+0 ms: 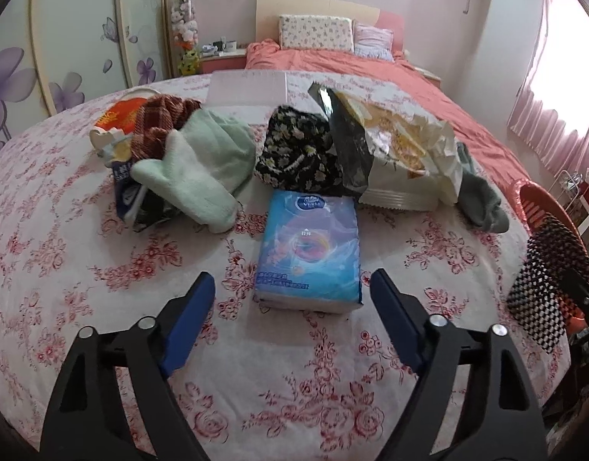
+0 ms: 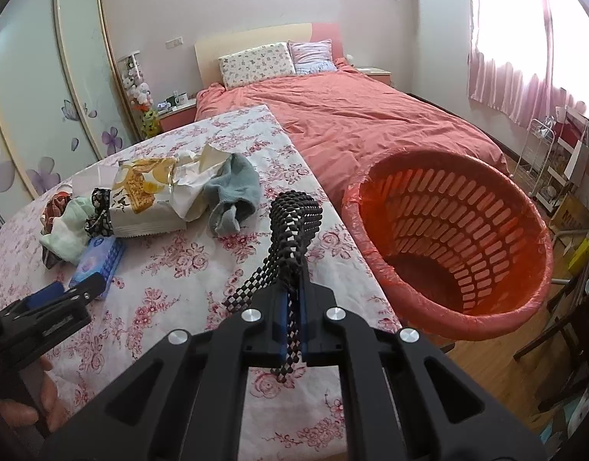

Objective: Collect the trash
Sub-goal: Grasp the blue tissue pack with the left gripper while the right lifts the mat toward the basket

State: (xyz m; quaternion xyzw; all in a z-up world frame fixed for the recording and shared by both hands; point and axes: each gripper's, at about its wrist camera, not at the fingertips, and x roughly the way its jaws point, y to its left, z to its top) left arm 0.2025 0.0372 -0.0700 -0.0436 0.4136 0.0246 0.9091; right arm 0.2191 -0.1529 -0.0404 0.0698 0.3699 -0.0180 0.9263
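Trash lies in a loose row across the flower-patterned desk. Going left to right in the left wrist view: an orange packet, a brown knit cloth, a pale green towel, a black floral cloth, a torn yellow-and-white snack bag and a grey-green sock. A blue tissue pack sits nearer, just ahead of the left gripper, whose jaws stand wide apart with nothing between them. Further right, the right gripper has its jaws clamped on a black-and-white checkered strip. An orange basket stands just beside the desk's right edge.
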